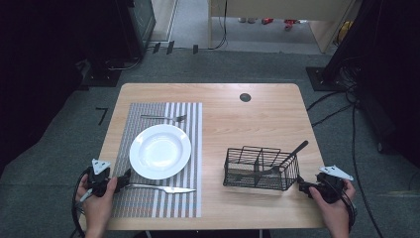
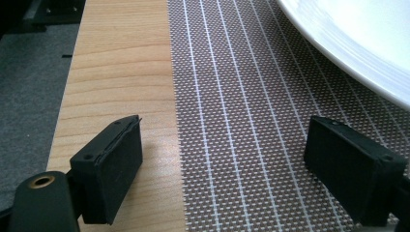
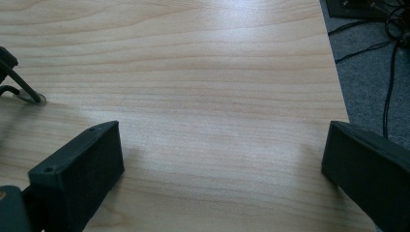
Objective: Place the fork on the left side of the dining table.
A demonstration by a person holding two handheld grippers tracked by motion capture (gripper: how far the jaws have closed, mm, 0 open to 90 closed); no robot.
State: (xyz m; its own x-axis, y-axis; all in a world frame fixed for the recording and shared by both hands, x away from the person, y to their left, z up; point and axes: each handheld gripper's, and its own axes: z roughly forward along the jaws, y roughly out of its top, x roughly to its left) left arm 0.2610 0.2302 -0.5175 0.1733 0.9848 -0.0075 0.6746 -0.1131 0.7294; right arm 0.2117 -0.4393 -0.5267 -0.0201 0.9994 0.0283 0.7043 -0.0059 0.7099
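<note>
Wooden table [image 1: 247, 124], dark grommet [image 1: 245, 97] near the far edge.

Left gripper [image 1: 121, 179] sits at the near-left corner, jaws spread wide with nothing between them. In the left gripper view it [image 2: 222, 169] straddles the left edge of the striped placemat [image 2: 241, 121]: one jaw over bare wood, the other over the mat, white plate [image 2: 358, 43] rim just beyond.

Right gripper [image 1: 303, 186] is at the near-right corner, jaws also wide apart and empty. In the right gripper view it [image 3: 217, 169] faces open bare wood, table edge and floor cables to its right.

Clutter: plate [image 1: 160, 150] centred on placemat [image 1: 148, 198], fork [image 1: 163, 118] beyond it, table knife [image 1: 161, 188] on the mat at the plate's near side, just beside the left gripper. Black wire cutlery caddy [image 1: 261, 168] just beside the right gripper, holding a dark-handled utensil [image 1: 289, 157] leaning out to the right; its head is hard to make out behind the wires.

Open room: mid-table between mat and caddy, and the far-right part.
</note>
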